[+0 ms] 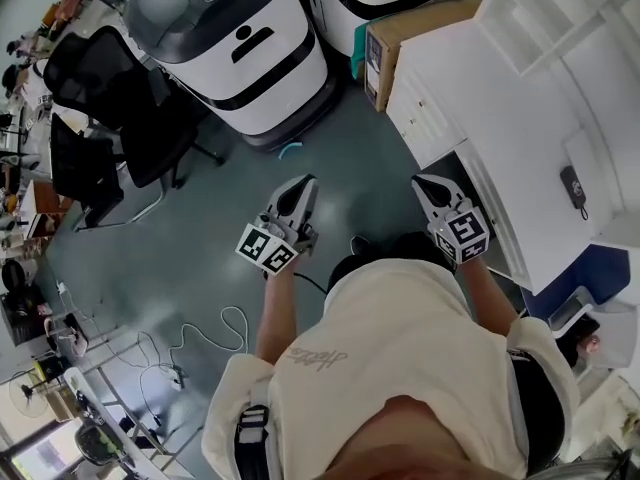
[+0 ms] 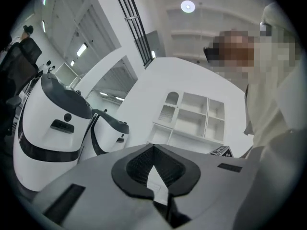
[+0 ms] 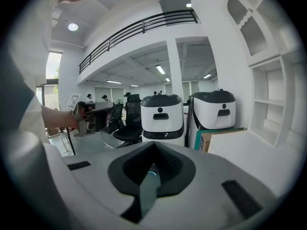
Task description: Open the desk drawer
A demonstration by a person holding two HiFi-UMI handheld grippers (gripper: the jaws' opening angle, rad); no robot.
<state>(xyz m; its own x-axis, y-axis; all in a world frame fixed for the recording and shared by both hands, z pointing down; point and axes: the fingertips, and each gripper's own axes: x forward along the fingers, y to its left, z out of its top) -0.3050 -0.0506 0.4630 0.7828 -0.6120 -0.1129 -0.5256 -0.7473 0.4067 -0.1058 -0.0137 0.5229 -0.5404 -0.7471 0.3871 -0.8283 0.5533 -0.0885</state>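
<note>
- Head view: the white desk (image 1: 520, 118) runs along the right edge of the frame. The desk drawer (image 1: 418, 118) is on its front face, where I can see a few small dark knobs.
- The right gripper (image 1: 422, 181) hangs just off that front, with its tips a bit below the drawer in frame and not touching it. The left gripper (image 1: 305, 183) is well apart from the desk, out over the grey floor (image 1: 200, 258).
- Two white robots (image 1: 245, 53) and a cardboard box (image 1: 400, 38) sit past the desk's far end. There are office chairs (image 1: 110, 108) top left and cables (image 1: 205, 338) on the floor.
- Writing-wise, each marker cube (image 1: 268, 248) shows black-and-white squares. There's a cursive scribble on the person's shirt (image 1: 400, 348) that I can't read.
- Left gripper view: the left gripper (image 2: 153, 147) has its jaws pressed together with nothing between them. It's looking up at a white shelf unit (image 2: 192, 119), with the robots (image 2: 50, 123) off to the left. I can't pick out the drawer here.
- Right gripper view: the right gripper (image 3: 153, 145) is also closed tight and empty. The desk's (image 3: 254, 162) top is at the right edge, beside the jaws and not between them, and the drawer front isn't visible. The robots (image 3: 161, 116) and box (image 3: 216, 138) are straight ahead, but any labels are too small to read.
</note>
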